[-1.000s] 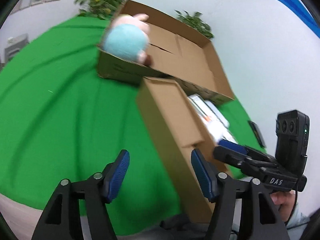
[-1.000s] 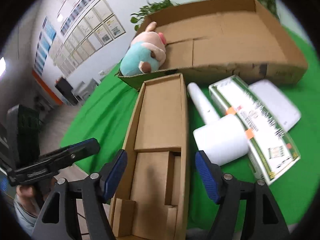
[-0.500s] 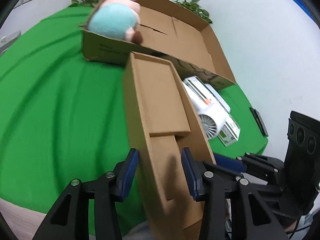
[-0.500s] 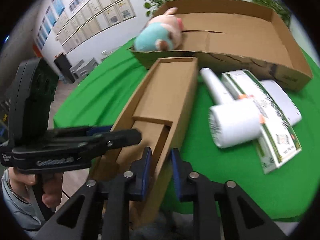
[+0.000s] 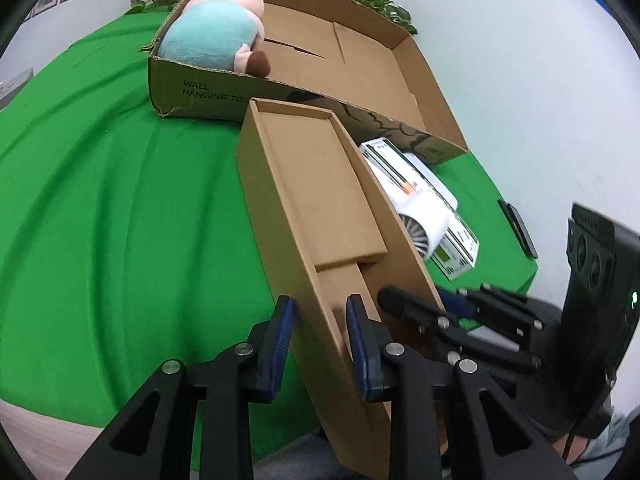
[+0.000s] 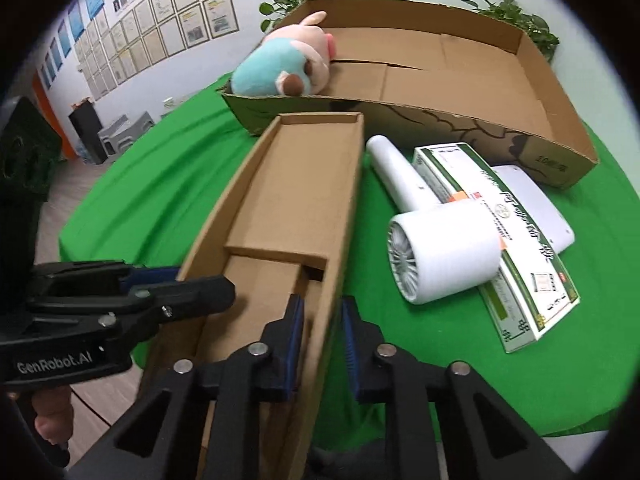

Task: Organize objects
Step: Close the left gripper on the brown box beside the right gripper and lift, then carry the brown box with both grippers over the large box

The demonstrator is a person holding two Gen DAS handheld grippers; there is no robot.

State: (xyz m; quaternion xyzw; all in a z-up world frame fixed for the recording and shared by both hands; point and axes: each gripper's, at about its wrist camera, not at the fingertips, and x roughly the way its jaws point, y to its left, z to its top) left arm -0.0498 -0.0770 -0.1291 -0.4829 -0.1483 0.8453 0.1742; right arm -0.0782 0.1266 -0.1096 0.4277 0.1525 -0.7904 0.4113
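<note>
A long narrow cardboard tray (image 5: 316, 184) (image 6: 296, 196) is held up at its near end above the green table. My left gripper (image 5: 320, 332) is shut on its left wall. My right gripper (image 6: 322, 332) is shut on its right wall. Each gripper shows in the other's view: the right gripper (image 5: 460, 312) and the left gripper (image 6: 132, 292). A large open cardboard box (image 5: 360, 60) (image 6: 460, 80) lies beyond the tray's far end, with a pink and blue plush toy (image 5: 216, 40) (image 6: 280, 68) in its left corner.
A white hair dryer (image 6: 436, 248) (image 5: 424, 220), a green-and-white carton (image 6: 508, 232) (image 5: 408, 184) and a flat white pad (image 6: 536, 208) lie right of the tray. A dark flat device (image 5: 518, 228) lies at the table's right edge. Plants stand behind the box.
Both grippers were open a second ago. They closed on the tray's near side walls, and the tray's near end now sits raised off the table.
</note>
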